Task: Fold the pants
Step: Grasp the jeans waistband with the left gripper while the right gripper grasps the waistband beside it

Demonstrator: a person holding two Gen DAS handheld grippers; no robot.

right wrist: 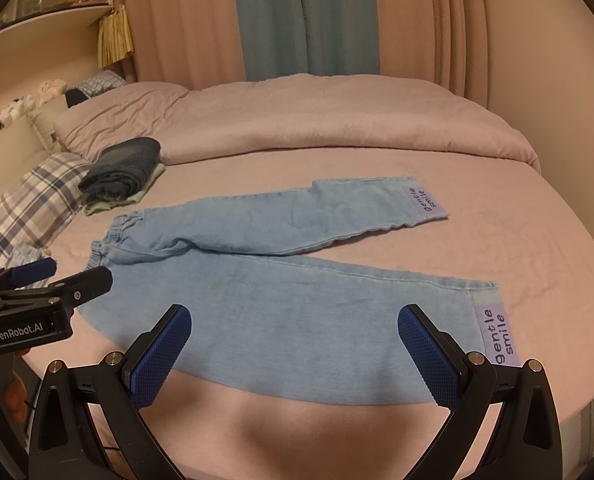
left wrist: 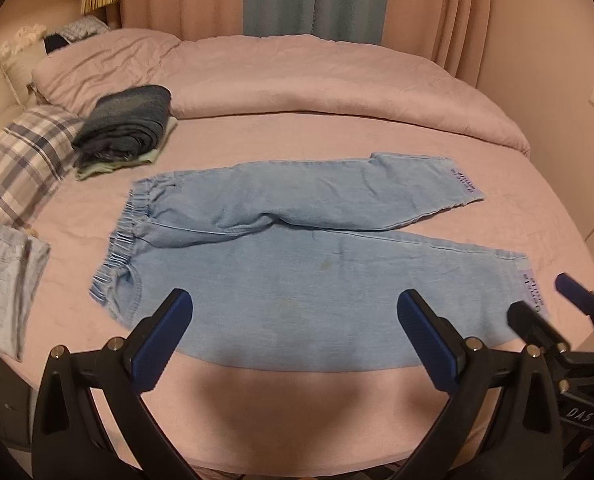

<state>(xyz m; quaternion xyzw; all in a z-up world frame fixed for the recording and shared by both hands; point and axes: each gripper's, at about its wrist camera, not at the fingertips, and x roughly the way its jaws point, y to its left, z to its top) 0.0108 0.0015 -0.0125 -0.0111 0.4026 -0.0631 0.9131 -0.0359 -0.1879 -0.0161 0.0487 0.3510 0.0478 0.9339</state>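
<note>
Light blue denim pants (left wrist: 297, 280) lie flat on the pink bed, waistband to the left, both legs spread to the right with lilac "gentle smile" cuff labels (right wrist: 497, 336). They also show in the right wrist view (right wrist: 297, 312). My left gripper (left wrist: 295, 312) is open and empty, just above the near leg's front edge. My right gripper (right wrist: 295, 328) is open and empty, over the near leg toward the cuff. The right gripper shows at the right edge of the left wrist view (left wrist: 545, 300); the left gripper shows at the left of the right wrist view (right wrist: 57, 276).
A folded stack of dark clothes (left wrist: 127, 128) sits at the back left by a plaid pillow (left wrist: 21, 160). Another light denim garment (left wrist: 5, 292) lies at the left edge. A rumpled pink duvet (left wrist: 317, 84) runs along the back. The bed's front edge (left wrist: 297, 452) is near.
</note>
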